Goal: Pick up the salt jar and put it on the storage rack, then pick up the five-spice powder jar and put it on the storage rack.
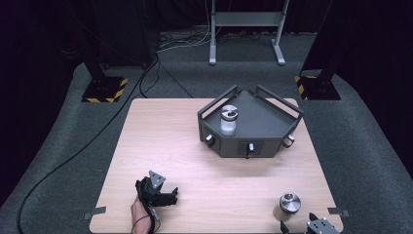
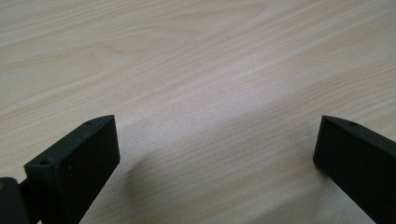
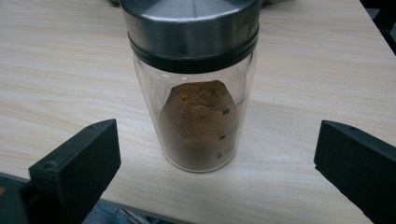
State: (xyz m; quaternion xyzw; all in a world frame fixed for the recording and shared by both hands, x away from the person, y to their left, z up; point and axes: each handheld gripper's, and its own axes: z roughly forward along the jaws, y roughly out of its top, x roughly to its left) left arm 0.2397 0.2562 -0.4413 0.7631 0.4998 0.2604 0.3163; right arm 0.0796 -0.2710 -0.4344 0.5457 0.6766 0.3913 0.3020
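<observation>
In the high view the left gripper lies low over the table near its front left, held by a hand that comes in from the bottom edge; its jaws point to the right, and how far they gape cannot be told here. The right gripper shows at the bottom right edge, just behind a jar with a steel lid, which stands upright near the table's front right corner. Farther back sits a dark tray with a second jar standing in its left part.

In the left gripper view the jaws are spread wide over bare wood, with nothing between them.

In the right gripper view the jaws are also spread wide. The jar, partly filled with brown powder, stands beyond them, centred on the gap and touching neither jaw.
</observation>
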